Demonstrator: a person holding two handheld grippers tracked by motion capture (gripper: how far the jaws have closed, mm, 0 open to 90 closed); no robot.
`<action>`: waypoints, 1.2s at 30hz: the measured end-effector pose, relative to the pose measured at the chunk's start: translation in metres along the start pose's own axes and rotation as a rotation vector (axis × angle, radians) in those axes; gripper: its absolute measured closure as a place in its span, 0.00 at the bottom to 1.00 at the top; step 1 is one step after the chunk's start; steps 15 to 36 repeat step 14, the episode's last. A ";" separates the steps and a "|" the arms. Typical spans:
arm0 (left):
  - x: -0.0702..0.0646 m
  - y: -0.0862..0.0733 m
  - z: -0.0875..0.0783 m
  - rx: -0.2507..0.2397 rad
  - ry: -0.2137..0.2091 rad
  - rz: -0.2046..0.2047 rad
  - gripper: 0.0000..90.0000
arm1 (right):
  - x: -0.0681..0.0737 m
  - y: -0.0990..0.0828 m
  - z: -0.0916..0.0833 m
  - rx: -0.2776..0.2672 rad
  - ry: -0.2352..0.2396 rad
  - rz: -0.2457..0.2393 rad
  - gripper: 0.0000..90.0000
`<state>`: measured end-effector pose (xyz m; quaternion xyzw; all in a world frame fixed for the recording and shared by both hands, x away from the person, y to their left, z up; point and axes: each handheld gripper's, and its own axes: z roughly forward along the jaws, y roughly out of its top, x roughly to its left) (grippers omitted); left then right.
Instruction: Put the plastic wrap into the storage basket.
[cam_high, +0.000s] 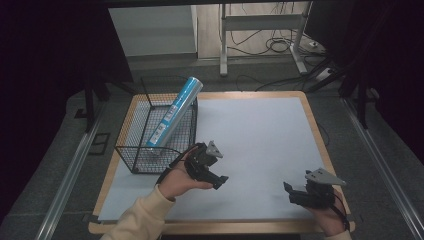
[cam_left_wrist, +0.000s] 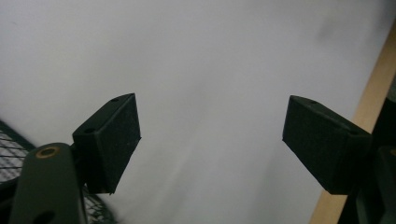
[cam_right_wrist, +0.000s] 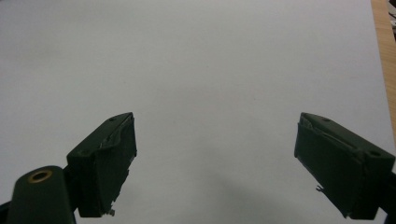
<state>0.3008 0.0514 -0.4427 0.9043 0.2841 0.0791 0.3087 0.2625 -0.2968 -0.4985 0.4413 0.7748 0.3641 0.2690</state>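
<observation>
Left of centre in the high view: black wire basket (cam_high: 150, 132) on the surface (cam_high: 260, 135), near its left edge. In the basket, a blue tube (cam_high: 175, 111), tilted, lower end down inside the mesh, silvery upper end leaning out over the far rim toward the upper middle of the frame. Label on the tube too small to read.

Just right of the basket's near corner, lower middle of the frame: left claw (cam_high: 220, 181), held in the left hand (cam_high: 181, 184), pale sleeve coming in from the bottom edge. Jaws apart, nothing between them; in the left gripper view, left claw (cam_left_wrist: 210, 140) wide over bare grey sheet, a strip of basket mesh at the lower left corner, wooden edge at the right. View somewhat blurred, so possibly not touching the basket, though close beside it.

Lower right of the high view: right claw (cam_high: 291, 192), held low over the surface, well apart from basket and tube. In the right gripper view, right claw (cam_right_wrist: 215, 163) wide and holding nothing, plain grey sheet beneath, wooden strip at the upper right.
</observation>
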 end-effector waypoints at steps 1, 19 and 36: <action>-0.001 -0.002 0.002 -0.003 -0.007 -0.009 0.21 | 0.000 0.000 0.000 -0.001 -0.003 0.000 0.15; 0.003 -0.008 0.006 -0.003 -0.006 -0.026 0.21 | 0.000 0.000 0.001 -0.009 0.006 -0.008 0.15; 0.003 -0.008 0.006 -0.003 -0.006 -0.026 0.21 | 0.000 0.000 0.001 -0.009 0.006 -0.008 0.15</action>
